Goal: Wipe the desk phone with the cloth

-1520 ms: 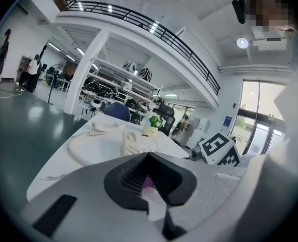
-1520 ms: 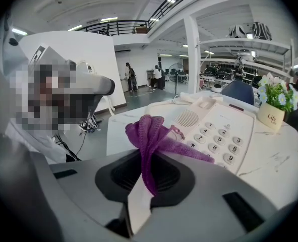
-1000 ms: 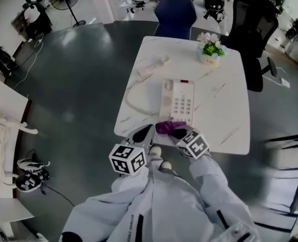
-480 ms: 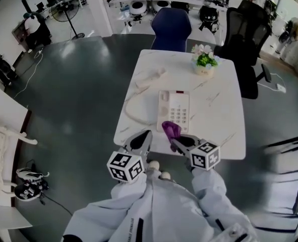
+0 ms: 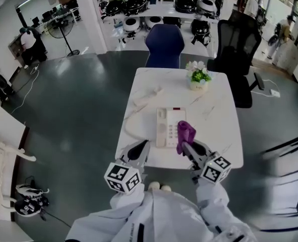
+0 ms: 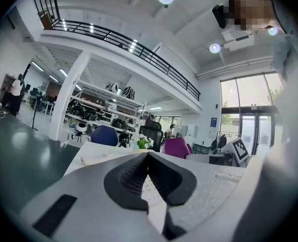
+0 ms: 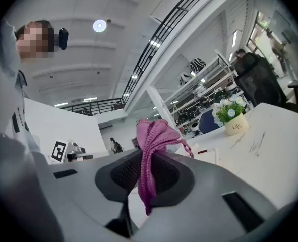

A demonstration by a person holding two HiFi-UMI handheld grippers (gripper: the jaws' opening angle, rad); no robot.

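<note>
The white desk phone lies on the marble table, its handset off the base at the far left, joined by a looping cord. My right gripper hangs above the table's near right edge, shut on the purple cloth, which stands up from the jaws beside the phone's right side. In the right gripper view the cloth is pinched between the pads and hangs through them. My left gripper hovers at the near left edge, shut with nothing in it.
A small pot of flowers stands at the table's far right. A blue chair and a black office chair stand behind the table. Dark floor surrounds it; white furniture is at the left.
The right gripper has lifted the cloth from the table's front edge and carried it up and right, alongside the phone. The left gripper stayed near the front edge. The view has pulled back.
</note>
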